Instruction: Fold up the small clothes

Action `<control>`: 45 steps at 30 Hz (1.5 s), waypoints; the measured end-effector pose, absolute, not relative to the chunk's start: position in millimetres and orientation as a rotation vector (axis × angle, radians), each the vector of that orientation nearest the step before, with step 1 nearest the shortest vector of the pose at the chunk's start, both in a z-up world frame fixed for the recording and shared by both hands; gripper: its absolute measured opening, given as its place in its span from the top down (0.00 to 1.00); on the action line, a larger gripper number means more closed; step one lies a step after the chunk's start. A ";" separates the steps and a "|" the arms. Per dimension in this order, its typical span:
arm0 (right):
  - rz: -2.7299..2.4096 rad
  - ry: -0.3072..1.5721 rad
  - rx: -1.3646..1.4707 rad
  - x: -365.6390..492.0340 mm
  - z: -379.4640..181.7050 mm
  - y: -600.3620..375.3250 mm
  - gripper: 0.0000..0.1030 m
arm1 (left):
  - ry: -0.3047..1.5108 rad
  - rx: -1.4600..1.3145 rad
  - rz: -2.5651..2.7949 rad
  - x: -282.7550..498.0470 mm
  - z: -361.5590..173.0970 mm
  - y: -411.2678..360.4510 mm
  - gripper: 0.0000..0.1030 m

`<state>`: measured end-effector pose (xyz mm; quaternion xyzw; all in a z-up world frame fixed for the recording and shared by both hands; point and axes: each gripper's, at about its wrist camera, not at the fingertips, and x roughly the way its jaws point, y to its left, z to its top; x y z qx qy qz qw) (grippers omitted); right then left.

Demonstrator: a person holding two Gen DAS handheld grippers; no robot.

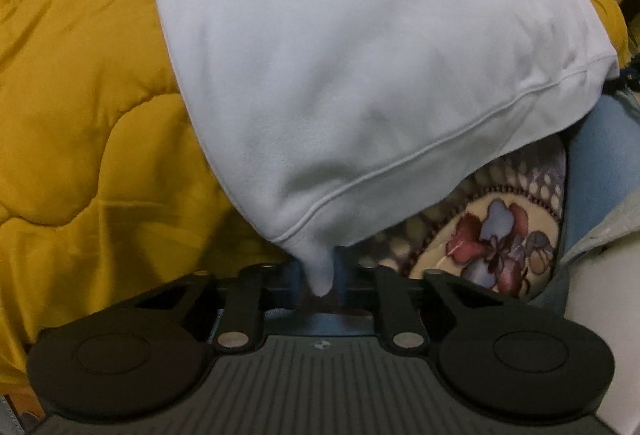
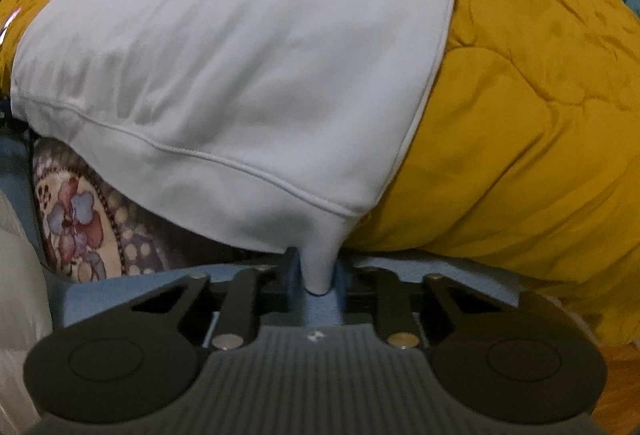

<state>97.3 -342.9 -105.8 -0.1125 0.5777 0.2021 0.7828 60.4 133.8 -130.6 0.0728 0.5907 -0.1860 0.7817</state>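
Mustard quilt (image 1: 88, 123) carries the white garment (image 1: 360, 75), its hem corners pinched at six o'clock by the left gripper (image 1: 320, 281) and right gripper (image 2: 320, 277), both clenched. Likely mid-fold: next, carry the hem toward twelve o'clock evenly.

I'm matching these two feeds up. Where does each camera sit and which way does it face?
Left wrist: behind the left gripper, facing the white garment over the yellow quilt; its black linkage shows.
Right wrist: behind the right gripper, same direction; quilt to its right.
Shared: garment hem pinched, quilt, floral blanket.
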 end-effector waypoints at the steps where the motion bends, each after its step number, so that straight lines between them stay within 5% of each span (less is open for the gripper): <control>1: 0.439 1.244 -0.251 97.8 -103.3 -342.5 0.97 | 1.271 0.164 -0.403 60.0 -127.5 132.5 0.93; 13: 0.572 1.108 -0.394 92.5 -26.7 -325.6 0.99 | 1.136 0.353 -0.437 46.9 -49.5 111.0 0.96; 22: 0.484 0.880 -0.409 141.0 34.0 -327.1 0.99 | 0.941 0.416 -0.353 105.8 -4.3 120.4 0.96; 34: 0.384 0.976 -0.215 253.5 -40.1 -330.7 1.00 | 1.027 0.257 -0.263 201.7 -60.3 146.1 0.96; 37: 0.377 1.003 -0.194 264.4 -61.2 -330.9 1.00 | 1.066 0.222 -0.237 209.9 -72.0 154.7 0.90; 39: 0.380 1.020 -0.178 270.2 -65.9 -331.9 0.99 | 1.068 0.237 -0.226 210.6 -70.8 158.3 0.77; 45: 0.417 1.002 -0.255 264.2 -52.0 -322.3 0.88 | 1.026 0.341 -0.281 200.7 -48.3 154.1 0.71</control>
